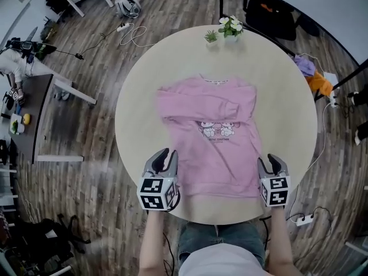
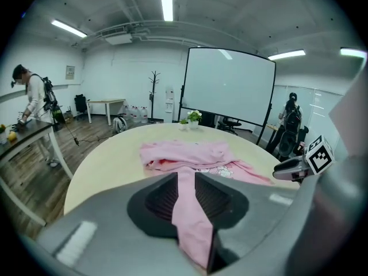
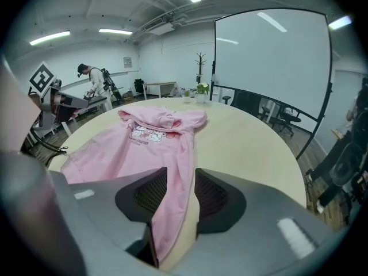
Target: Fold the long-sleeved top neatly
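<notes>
Grippers: two, left gripper (image 1: 167, 154) and right gripper (image 1: 270, 160), each clamped on the near hem.
Top (image 1: 213, 137): one, pink, flat on the table (image 1: 287, 108).
Plants (image 1: 231, 27): two, far edge.
Hidden: hem corners, under the grippers.

Round table (image 1: 276, 85), potted plants (image 1: 231, 26), perhaps a helmet (image 1: 127, 6)

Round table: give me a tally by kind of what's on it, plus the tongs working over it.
Pink long-sleeved top: 1
Potted plants: 2
Left tongs and right tongs, each clamped on the top's near edge: 2
Total: 5
</notes>
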`<action>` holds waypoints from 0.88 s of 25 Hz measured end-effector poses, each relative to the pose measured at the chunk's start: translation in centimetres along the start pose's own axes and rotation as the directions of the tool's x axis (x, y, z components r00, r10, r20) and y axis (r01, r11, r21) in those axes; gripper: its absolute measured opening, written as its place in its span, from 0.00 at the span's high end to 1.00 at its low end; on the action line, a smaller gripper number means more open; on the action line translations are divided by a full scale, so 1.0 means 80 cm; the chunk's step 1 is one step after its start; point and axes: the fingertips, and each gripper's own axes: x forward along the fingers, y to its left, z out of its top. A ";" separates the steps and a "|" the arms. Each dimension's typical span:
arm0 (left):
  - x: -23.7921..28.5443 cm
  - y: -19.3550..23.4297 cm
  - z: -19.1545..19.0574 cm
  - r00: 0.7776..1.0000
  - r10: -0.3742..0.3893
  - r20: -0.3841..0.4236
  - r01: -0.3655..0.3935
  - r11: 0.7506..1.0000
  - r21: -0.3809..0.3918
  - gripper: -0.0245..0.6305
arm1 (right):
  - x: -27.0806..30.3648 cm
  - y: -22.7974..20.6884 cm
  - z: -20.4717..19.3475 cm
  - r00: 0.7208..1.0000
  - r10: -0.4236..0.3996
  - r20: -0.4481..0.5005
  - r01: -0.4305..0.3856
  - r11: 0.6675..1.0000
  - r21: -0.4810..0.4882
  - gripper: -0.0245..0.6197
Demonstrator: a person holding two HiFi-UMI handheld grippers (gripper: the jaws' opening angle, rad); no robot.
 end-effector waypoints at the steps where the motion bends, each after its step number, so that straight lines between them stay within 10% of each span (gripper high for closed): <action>1: -0.009 0.005 -0.007 1.000 0.013 0.000 -0.013 1.000 -0.010 0.82 | -0.001 0.005 -0.005 1.000 0.007 -0.005 -0.007 1.000 -0.010 0.68; 14: -0.063 0.012 -0.110 0.993 0.035 -0.113 -0.037 0.999 -0.009 0.82 | -0.032 0.055 -0.058 0.999 0.010 -0.045 -0.011 1.000 -0.030 0.68; 22: -0.064 -0.023 -0.184 0.972 -0.090 -0.218 0.072 0.994 -0.086 0.81 | -0.057 0.066 -0.097 0.996 -0.050 -0.070 0.053 0.997 0.051 0.68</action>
